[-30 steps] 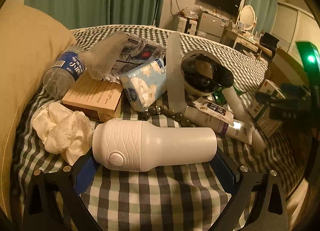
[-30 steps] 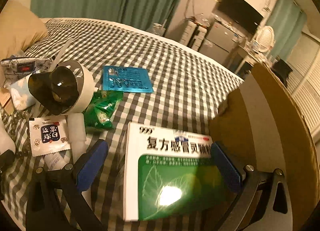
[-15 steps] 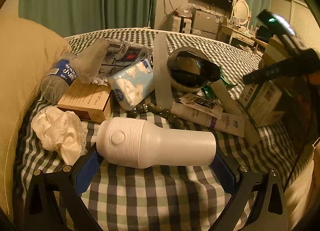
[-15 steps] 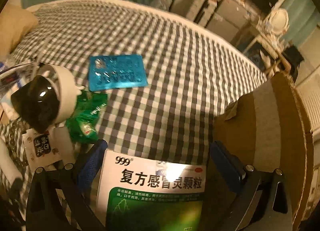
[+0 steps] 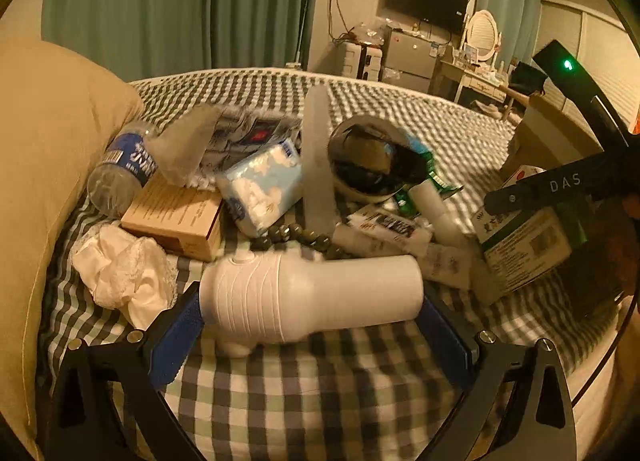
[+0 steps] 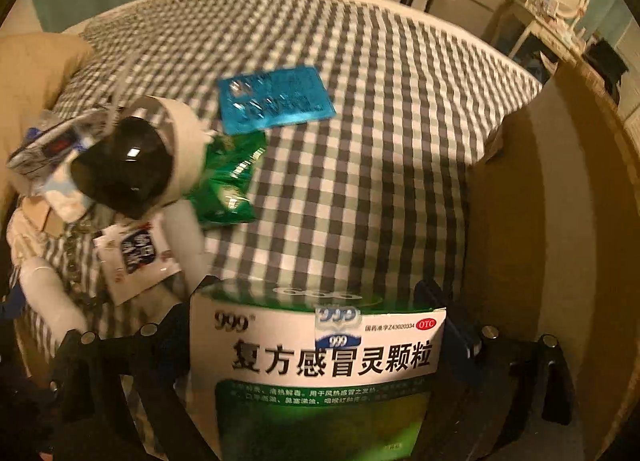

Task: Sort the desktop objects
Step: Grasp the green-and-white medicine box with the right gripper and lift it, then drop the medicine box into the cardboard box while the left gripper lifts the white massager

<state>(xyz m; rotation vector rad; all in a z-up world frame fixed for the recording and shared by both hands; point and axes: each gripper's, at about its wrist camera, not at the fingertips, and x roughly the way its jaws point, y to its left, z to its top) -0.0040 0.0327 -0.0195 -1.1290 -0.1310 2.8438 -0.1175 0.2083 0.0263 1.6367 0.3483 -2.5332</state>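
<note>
Right now you are closing the right gripper [image 6: 316, 341] on the green and white medicine box [image 6: 316, 373], which is sitting between the jaws, tipped up off the checked bedspread [image 6: 360, 149], beside the cardboard box [image 6: 560, 221] on the right. Whether the pads are pressing yet is hard to tell; they are standing just at the box's two side walls. Your left gripper [image 5: 312, 313] is clamping the white bottle [image 5: 308, 297] end to end, low over the bedspread in front of the clutter.

You are risking two things. A card carton gripped across its wide faces could buckle or slide out if you lift before the pads bite. The white bottle is smooth and held by its ends, so a small twist could let it roll free onto the bead string [image 5: 296, 237] and sachets behind it.

You are able to read "999", an "OTC" oval and the large characters 复方感冒灵颗粒 on the carton. The right tool's arm [image 5: 560, 185] is showing "DAS". The water bottle [image 5: 124, 173] label is too blurred to read.
</note>
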